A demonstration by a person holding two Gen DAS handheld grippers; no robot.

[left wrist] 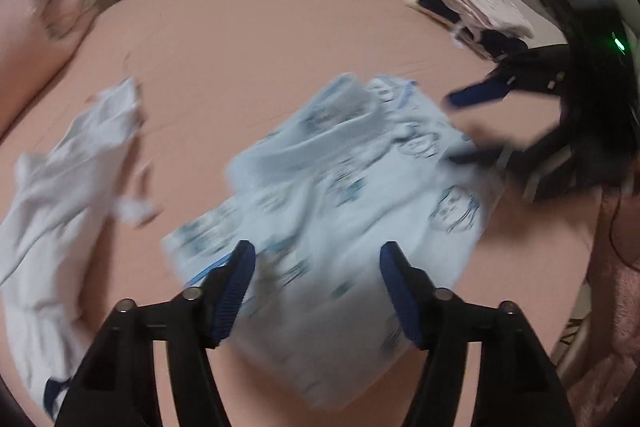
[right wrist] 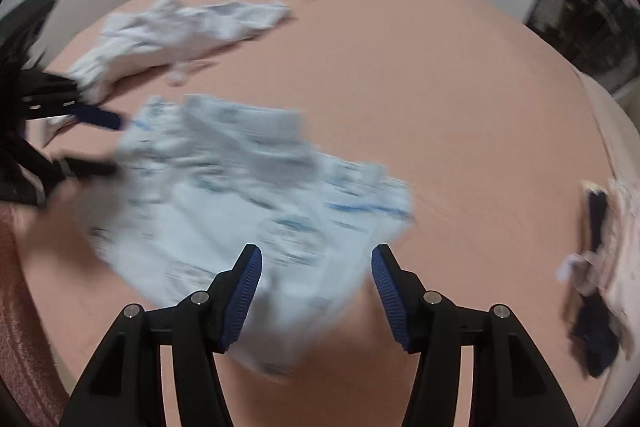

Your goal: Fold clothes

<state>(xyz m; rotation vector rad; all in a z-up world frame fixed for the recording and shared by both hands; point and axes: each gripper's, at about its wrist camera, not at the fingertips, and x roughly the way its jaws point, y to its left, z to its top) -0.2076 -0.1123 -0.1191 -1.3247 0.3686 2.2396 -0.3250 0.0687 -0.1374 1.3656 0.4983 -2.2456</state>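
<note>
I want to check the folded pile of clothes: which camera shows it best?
The left wrist view: the folded pile lies whole at the far right of the bed, though blurred. In the right wrist view it sits squeezed at the right edge, distorted.

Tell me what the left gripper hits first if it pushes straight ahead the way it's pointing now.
Most likely the light blue printed garment: it lies crumpled on the pink bedsheet directly between and ahead of the open left gripper. The frames are blurred and depth is unclear, so contact height is uncertain.

Both wrist views close above the bed (left wrist: pixel 240 39), facing inward, sharing the printed garment (left wrist: pixel 340 195)
</note>
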